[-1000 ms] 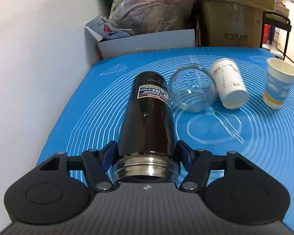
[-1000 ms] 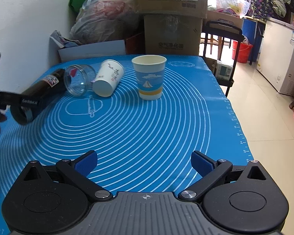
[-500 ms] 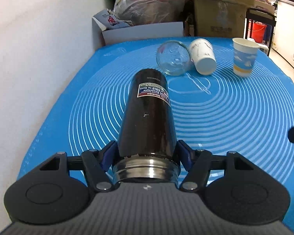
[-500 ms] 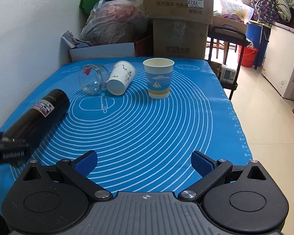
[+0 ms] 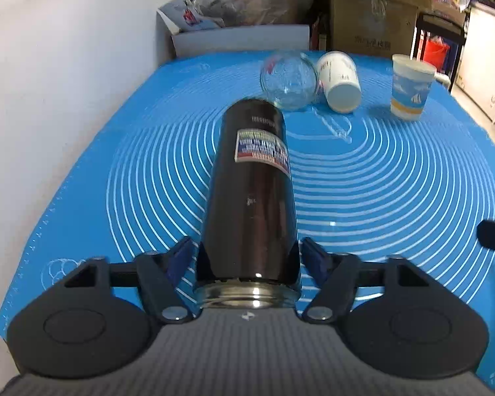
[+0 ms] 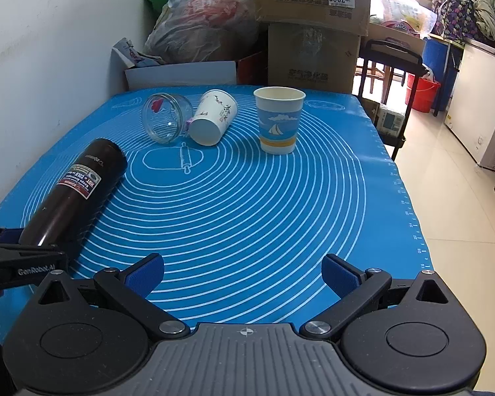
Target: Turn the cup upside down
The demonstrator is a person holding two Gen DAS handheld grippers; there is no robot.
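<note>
A dark brown thermos cup [image 5: 250,194] with a steel threaded mouth lies along my left gripper [image 5: 246,257], base pointing away over the blue mat [image 5: 396,181]. The blue pads now stand a little off its sides, so the left gripper is open around it. In the right wrist view the thermos [image 6: 76,191] lies tilted at the mat's left side, near the left gripper [image 6: 19,257]. My right gripper [image 6: 242,272] is open and empty above the mat's near edge.
A glass jar [image 6: 166,118] and a white paper cup [image 6: 214,117] lie on their sides at the back. A blue sailboat paper cup [image 6: 279,118] stands upright. White wall on the left; cardboard boxes [image 6: 313,33] and bags behind; floor drop-off to the right.
The left gripper drew back toward the near left of the mat with the thermos, lowered it, and its pads opened slightly off the cup. The right gripper barely moved.
</note>
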